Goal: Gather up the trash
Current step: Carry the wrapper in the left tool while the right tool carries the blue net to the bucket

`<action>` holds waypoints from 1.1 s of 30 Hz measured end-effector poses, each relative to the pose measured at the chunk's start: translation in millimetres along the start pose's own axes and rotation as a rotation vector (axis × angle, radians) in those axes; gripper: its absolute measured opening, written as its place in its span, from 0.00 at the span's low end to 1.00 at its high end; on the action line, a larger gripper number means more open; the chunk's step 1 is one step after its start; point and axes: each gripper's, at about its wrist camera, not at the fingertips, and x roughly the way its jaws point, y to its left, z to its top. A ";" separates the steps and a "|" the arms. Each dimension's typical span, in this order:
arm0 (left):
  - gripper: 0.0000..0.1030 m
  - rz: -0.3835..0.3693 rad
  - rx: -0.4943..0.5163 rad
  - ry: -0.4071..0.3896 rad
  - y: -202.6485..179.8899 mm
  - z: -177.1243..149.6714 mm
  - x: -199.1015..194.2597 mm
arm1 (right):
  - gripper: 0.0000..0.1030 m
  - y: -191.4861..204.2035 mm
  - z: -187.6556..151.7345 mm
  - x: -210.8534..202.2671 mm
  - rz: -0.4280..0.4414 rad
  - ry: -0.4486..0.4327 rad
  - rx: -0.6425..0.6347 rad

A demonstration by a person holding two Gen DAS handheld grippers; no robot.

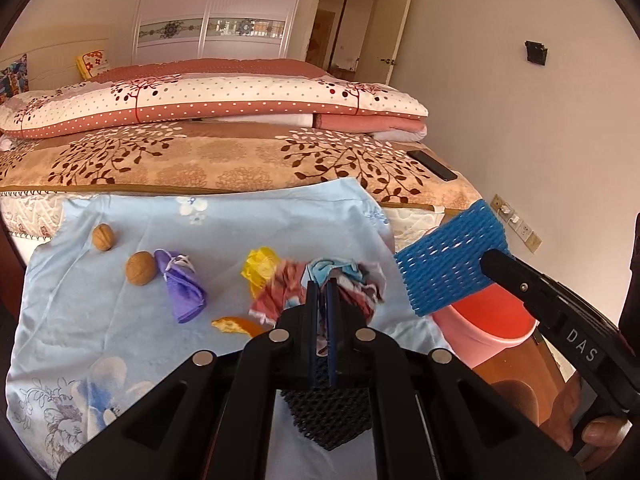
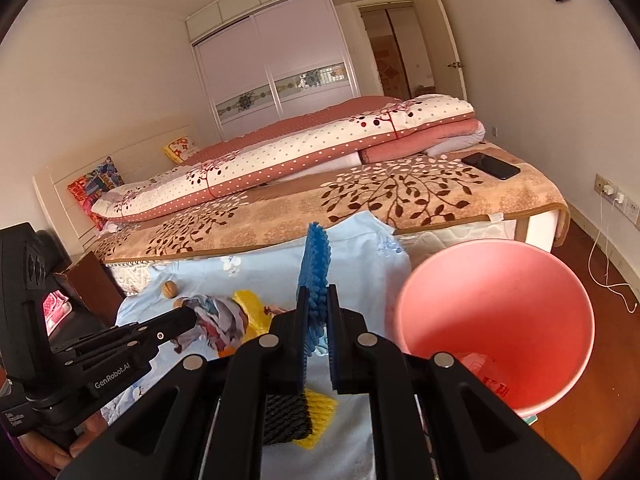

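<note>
My left gripper (image 1: 321, 286) is shut on a crumpled red, white and blue wrapper (image 1: 348, 280), held above the light blue cloth (image 1: 120, 312). My right gripper (image 2: 317, 292) is shut on a blue foam net (image 2: 316, 264) that stands upright between its fingers. The pink bin (image 2: 492, 320) sits just right of it, below table level, with some trash in the bottom. In the left wrist view the blue foam net (image 1: 452, 256) hangs over the bin's (image 1: 484, 320) near rim. On the cloth lie a purple wrapper (image 1: 184, 288), a yellow crumpled piece (image 1: 260, 266) and an orange peel (image 1: 232, 326).
Two walnuts (image 1: 104, 236) (image 1: 140, 268) rest on the cloth's left side. A black net (image 1: 324, 416) and a yellow foam net (image 2: 316, 412) lie beneath the grippers. Behind the cloth is a bed (image 2: 280, 208) with folded quilts and a phone (image 2: 490, 165).
</note>
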 end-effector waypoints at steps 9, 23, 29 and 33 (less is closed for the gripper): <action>0.03 -0.086 0.081 -0.001 -45.6 4.0 14.5 | 0.07 -41.0 -2.8 -15.5 -0.087 -0.022 0.070; 0.29 -0.123 0.100 0.097 -23.5 -11.7 2.8 | 0.07 -57.0 -10.4 -22.5 -0.087 -0.017 0.104; 0.37 -0.145 0.123 0.166 -16.0 -32.9 -4.8 | 0.07 -55.7 -10.6 -22.9 -0.079 -0.015 0.106; 0.38 -0.135 0.188 0.202 -25.5 -48.6 -2.8 | 0.07 -54.9 -12.9 -25.9 -0.075 -0.015 0.106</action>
